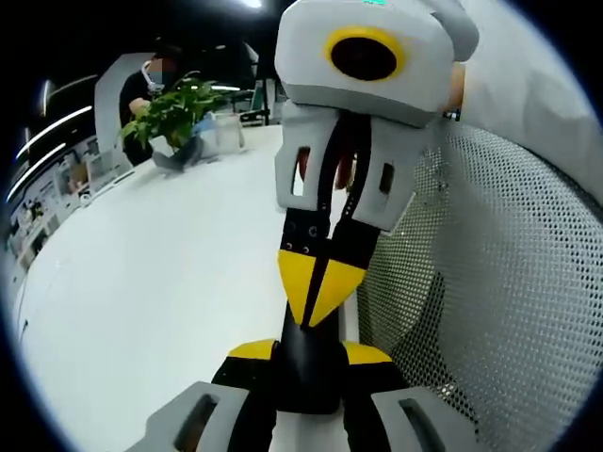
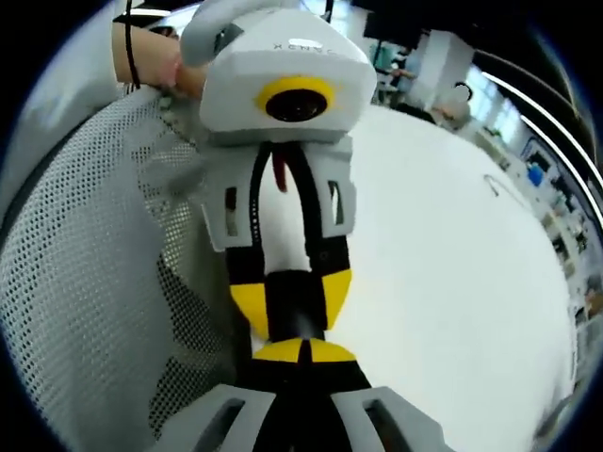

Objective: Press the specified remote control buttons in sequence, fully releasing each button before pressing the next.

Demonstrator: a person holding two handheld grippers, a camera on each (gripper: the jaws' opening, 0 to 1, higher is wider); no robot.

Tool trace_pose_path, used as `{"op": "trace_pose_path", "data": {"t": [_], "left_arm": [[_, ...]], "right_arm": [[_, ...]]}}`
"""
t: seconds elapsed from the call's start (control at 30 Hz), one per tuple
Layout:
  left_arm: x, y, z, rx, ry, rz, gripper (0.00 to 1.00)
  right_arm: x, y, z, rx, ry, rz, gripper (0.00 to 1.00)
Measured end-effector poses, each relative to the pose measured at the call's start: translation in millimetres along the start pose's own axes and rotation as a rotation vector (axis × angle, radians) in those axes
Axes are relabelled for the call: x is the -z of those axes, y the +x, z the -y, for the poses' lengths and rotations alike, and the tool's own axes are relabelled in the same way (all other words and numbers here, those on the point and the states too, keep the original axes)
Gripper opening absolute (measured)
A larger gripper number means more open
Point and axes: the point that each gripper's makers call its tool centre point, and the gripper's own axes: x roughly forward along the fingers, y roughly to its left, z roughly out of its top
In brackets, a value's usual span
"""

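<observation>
Between the yellow tips of the left gripper (image 1: 306, 353) a dark slab is clamped, and that's taken to be the remote (image 1: 306, 377), so the task's thing is held up off the white table (image 1: 170, 282) rather than lying on it. Seen from the right gripper view, those left tips are spread just wide enough to pinch the remote from both sides. The right gripper (image 1: 316, 292) is brought in nose-first from the far end of the remote, its two yellow tips pressed together into one blunt point with nothing held between them. That point is seen right at the remote's face, touching or as good as touching; which of the two can't be told, since the contact spot is hidden by the tips themselves. The buttons can't be made out either, so it can't be said which one is being aimed at. As a guess, one press of the sequence is in hand, with the remote steadied by the left and poked by the right. What's called for next, probably: the closed tips should be lifted clear so the button is fully released, then shifted along the remote to the next target and pushed down straight, while the pinch is kept firm so the remote isn't twisted. Beside the remote a grey mesh chair back (image 1: 490, 282) is seen, and well beyond it a potted plant (image 1: 174, 113) is parked on the table.
</observation>
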Motion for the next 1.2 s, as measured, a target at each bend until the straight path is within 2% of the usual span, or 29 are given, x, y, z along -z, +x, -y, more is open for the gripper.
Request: {"op": "trace_pose_path", "data": {"t": [0.07,0.13,0.17,0.2,0.33,0.63,0.9,1.0,1.07,1.2], "left_arm": [[0.1,0,0.2,0.001,0.0,-0.003,0.24],[-0.2,0,0.3,-0.001,-0.02,-0.003,0.25],[-0.2,0,0.4,-0.002,-0.023,-0.003,0.25],[-0.4,0,0.4,-0.002,-0.011,-0.004,0.25],[-0.6,0,0.2,-0.002,-0.022,0.001,0.25],[0.1,-1,0.6,0.006,-0.01,0.004,0.25],[0.1,-1,0.7,0.007,0.006,-0.002,0.25],[-0.1,-1,0.6,0.005,0.006,-0.004,0.25],[-0.1,-1,0.6,0.004,0.006,-0.004,0.25],[0.0,-1,0.7,0.002,0.008,-0.009,0.25]], "right_arm": [[-3.2,0,0,0.012,0.08,0.057,0.0],[-13.6,4,-4,-0.029,0.194,0.167,0.0],[-13.2,4,-7,-0.064,0.224,0.176,0.0],[-10.8,3,-5,-0.065,0.238,0.156,0.0],[-10.6,3,-5,-0.055,0.168,0.152,0.0],[-5.4,-2,-6,-0.082,0.157,0.144,0.0],[-2.4,-5,-11,-0.099,0.086,0.126,0.09],[0.5,-5,-9,-0.085,0.065,0.111,0.11],[10.6,-5,-4,-0.054,0.031,0.061,0.18],[13.9,-7,-2,-0.056,0.034,0.061,0.21]]}}
